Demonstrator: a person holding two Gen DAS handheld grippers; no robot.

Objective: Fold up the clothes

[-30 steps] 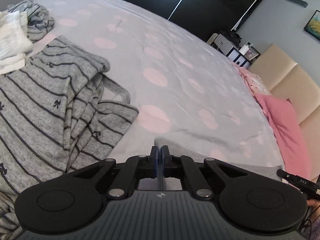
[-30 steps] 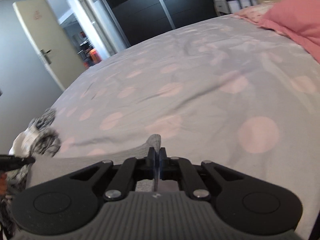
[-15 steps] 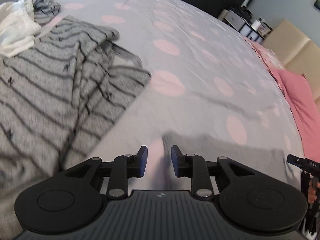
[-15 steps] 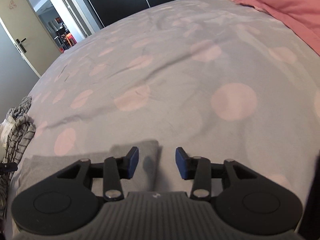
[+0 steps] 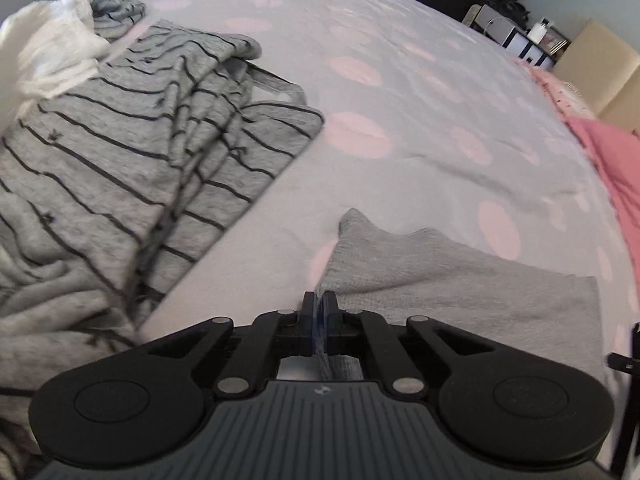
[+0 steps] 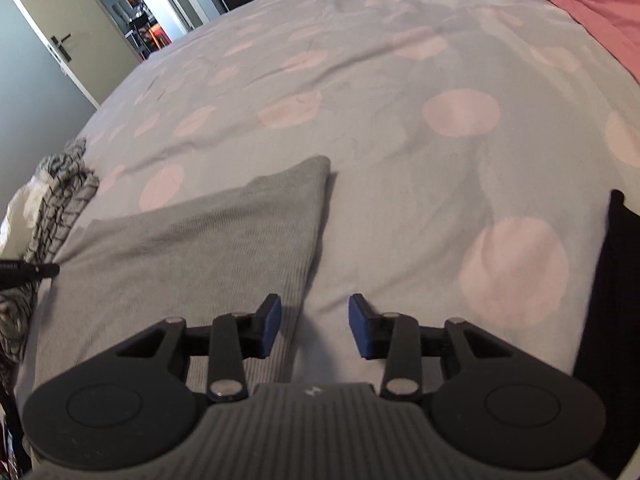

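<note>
Toward the left edge of the bed (image 5: 400, 92), a striped grey top (image 5: 132, 152) lies crumpled beside a white garment (image 5: 56, 56), both well apart from the piece in hand. Nearer the front edge of the bed, a plain grey cloth (image 5: 440, 272) lies spread flat on the dotted cover, one small corner peaking up at its far side. The left gripper (image 5: 319, 312) is clenched on that cloth's left edge, a thin fold of fabric pinched between its pads. At the cloth's other side, the right gripper (image 6: 314, 330) stands released, its jaws straddling the right edge of the grey cloth (image 6: 192, 248) without pressing it. The fabric looks like a light, soft ribbed knit: it should drape and sag, stretch a little if pulled, and slide easily over the cover. Holding it near the corners or along an edge, one side per gripper, seems best; a single pinch would likely let it bunch.
</note>
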